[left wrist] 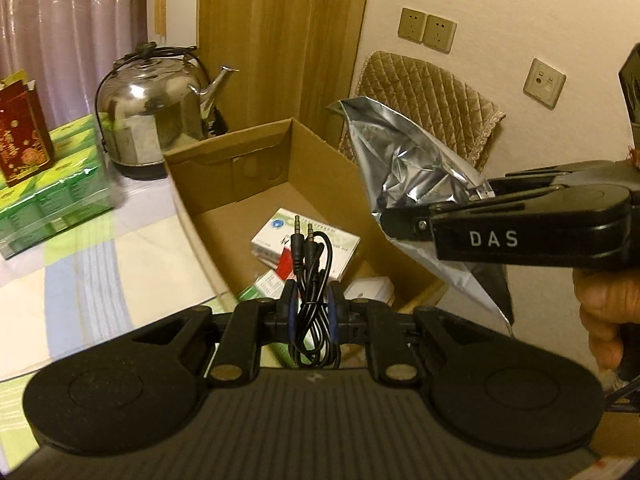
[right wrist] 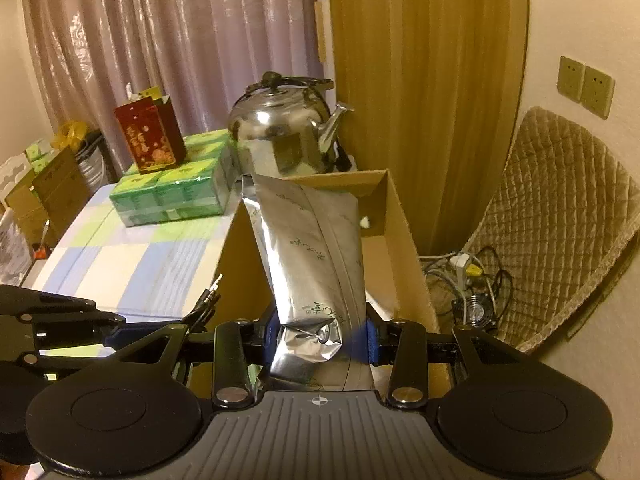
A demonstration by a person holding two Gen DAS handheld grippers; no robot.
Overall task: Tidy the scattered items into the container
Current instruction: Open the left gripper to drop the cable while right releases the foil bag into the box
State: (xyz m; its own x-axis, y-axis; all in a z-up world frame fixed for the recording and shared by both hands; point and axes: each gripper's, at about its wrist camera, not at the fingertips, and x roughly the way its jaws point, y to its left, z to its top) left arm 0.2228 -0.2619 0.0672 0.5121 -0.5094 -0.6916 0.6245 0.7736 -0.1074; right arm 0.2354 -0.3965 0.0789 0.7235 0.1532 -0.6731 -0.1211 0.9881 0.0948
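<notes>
The cardboard box point(left wrist: 256, 184) served as the container, standing open on the table beside the steel kettle point(left wrist: 152, 120), with small packets point(left wrist: 304, 240) already lying on its floor. The left gripper point(left wrist: 312, 312) hung above the box's near edge, its jaws pinched tight on a bundled black audio cable point(left wrist: 312, 276), plugs pointing up over the box, probably so the loose coil could fall straight in when released. The right gripper point(right wrist: 320, 340) was clamped narrowly on the lower end of a silver foil pouch point(right wrist: 312, 248), which stood tilted over the box's opening; gripping its crumpled end likely kept the slippery bag from sliding. Both items, held over the box, looked ready to be dropped.
</notes>
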